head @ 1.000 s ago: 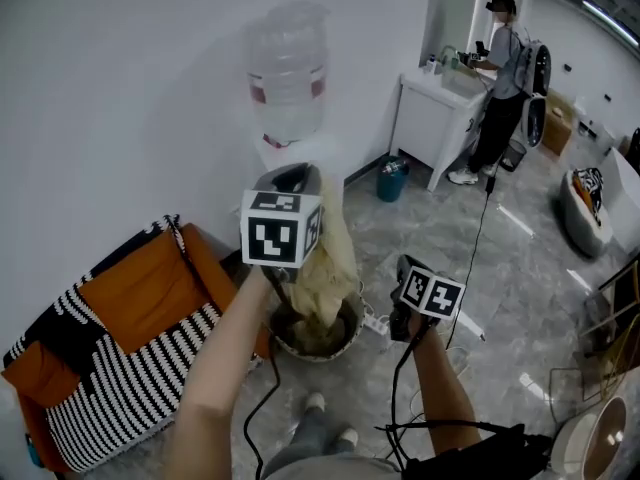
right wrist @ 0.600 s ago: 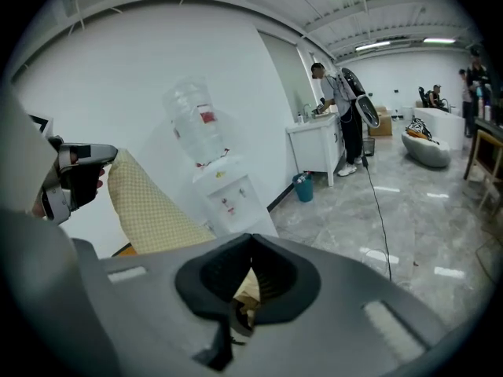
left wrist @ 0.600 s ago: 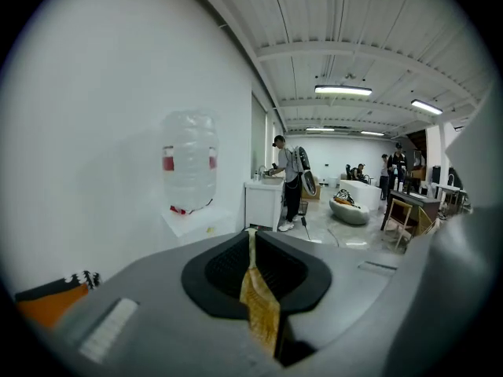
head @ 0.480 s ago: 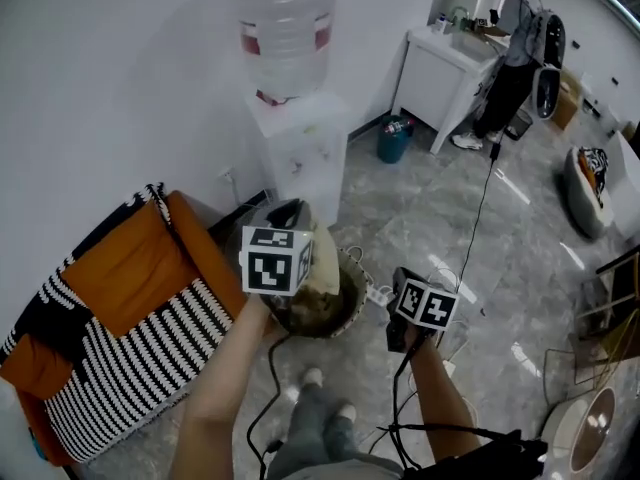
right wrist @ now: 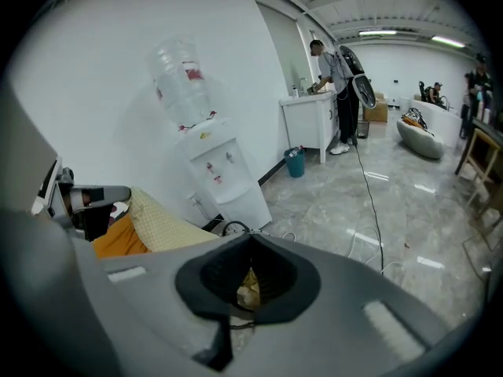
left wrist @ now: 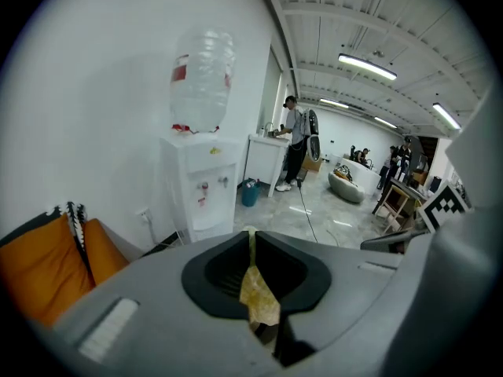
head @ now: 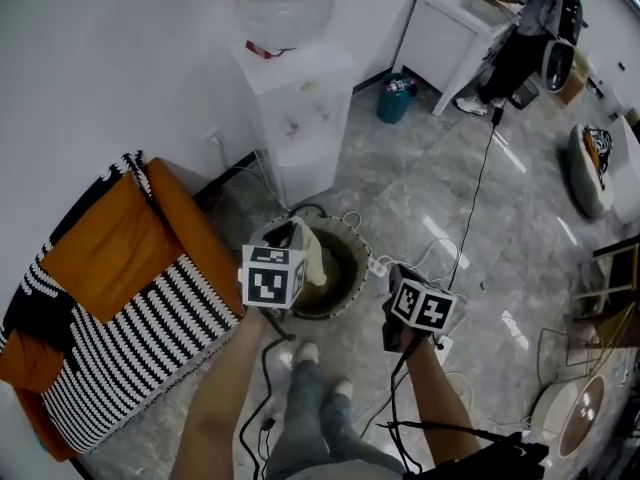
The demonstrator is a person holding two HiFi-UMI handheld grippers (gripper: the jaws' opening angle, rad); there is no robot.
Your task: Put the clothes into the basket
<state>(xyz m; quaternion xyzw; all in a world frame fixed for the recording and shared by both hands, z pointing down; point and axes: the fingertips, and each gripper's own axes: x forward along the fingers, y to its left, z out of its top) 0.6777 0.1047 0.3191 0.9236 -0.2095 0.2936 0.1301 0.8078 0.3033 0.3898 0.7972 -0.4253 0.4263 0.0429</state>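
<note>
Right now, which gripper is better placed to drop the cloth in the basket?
Left. The left gripper pinches the yellow cloth over the basket, so likely it need only open. The right gripper is beside it, jaws together, empty.

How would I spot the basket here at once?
Find the white water dispenser by the wall; on the grey floor just before it sits the basket. It is round and dark, the only thing with a pale yellow cloth dangling into it.
</note>
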